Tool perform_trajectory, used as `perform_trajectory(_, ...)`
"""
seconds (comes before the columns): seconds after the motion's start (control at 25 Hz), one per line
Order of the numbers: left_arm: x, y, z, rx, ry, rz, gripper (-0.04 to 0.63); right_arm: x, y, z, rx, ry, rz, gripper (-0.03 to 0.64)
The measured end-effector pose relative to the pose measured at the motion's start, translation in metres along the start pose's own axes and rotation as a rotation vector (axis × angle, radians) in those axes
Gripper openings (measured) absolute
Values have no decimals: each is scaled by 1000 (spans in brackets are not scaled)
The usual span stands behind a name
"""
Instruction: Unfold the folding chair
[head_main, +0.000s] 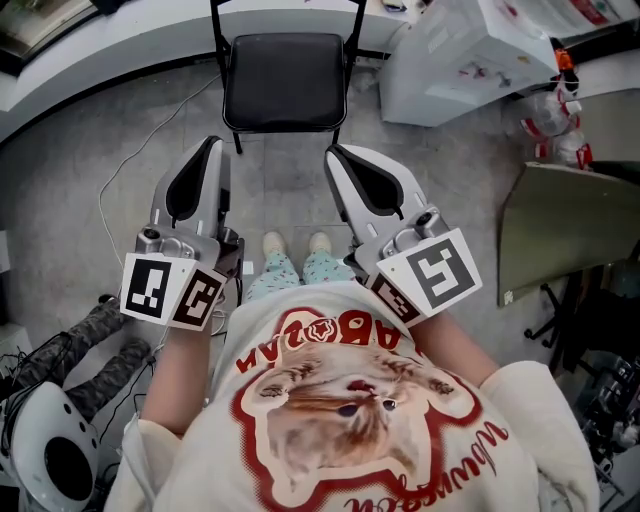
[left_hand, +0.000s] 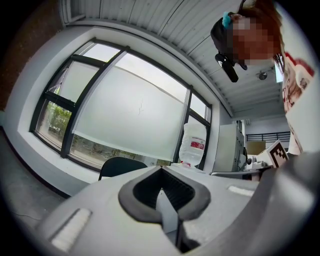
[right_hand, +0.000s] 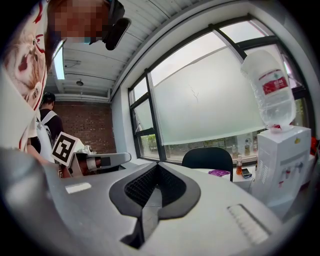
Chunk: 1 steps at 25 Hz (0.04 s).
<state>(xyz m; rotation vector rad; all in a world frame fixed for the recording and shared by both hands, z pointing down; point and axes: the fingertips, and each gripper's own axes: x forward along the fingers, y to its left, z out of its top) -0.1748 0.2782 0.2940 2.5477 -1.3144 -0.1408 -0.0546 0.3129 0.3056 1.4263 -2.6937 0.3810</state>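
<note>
Two sets of tongs are held side by side before the person's chest, pointing at the folding chair (head_main: 285, 80). The left tongs (head_main: 212, 142) are pressed together with nothing between them, and so are the right tongs (head_main: 333, 152); each gripper view shows only ribbed pads meeting at the tip. The folding chair stands open on the grey floor (head_main: 300, 190) just beyond the tongs, its black seat level and bare. To the chair's right a clear water bottle (right_hand: 272, 87) sits upside down in a white dispenser (right_hand: 280, 165); how much it holds cannot be told. A small bottle (right_hand: 239, 164) of orange liquid stands on the worktop beside the dispenser.
</note>
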Motion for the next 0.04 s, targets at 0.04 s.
perform_trajectory(0.04,0,0,-1,0,1,0,2,0,0,0,-2,-1,1,23)
